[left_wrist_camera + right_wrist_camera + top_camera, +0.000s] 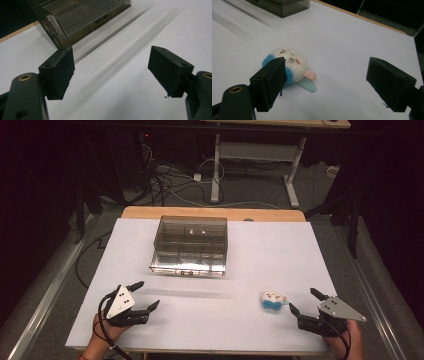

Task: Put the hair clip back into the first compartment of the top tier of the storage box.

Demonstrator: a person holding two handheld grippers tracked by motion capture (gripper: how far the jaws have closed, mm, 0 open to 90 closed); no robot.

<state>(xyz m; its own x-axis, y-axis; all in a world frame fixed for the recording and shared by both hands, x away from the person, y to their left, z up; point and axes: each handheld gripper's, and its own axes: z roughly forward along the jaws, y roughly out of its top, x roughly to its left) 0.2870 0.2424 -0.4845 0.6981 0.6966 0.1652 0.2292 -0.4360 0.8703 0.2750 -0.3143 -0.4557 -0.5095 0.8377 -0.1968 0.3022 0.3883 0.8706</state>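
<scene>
A small white and blue plush toy point(273, 301) lies on the white table sheet at the right front; the right gripper view shows the toy point(292, 63) close up, with a pale blue tag and a pink tab. My right gripper point(303, 301) stands open just right of it, nothing between its jaws, and in its own view the gripper point(325, 85) has the toy partly behind its left jaw. At the left front my left gripper point(147, 295) is open and empty. A smoky clear plastic drawer box point(190, 245) stands at mid-table, also ahead of the left gripper point(111, 72) as the box point(82, 17).
The white sheet point(260, 245) covers a wooden table whose far edge point(210, 212) shows behind the box. Beyond it are a desk frame point(260, 155) and cables on the floor point(170, 180). Metal rails point(50, 280) run along both sides of the table.
</scene>
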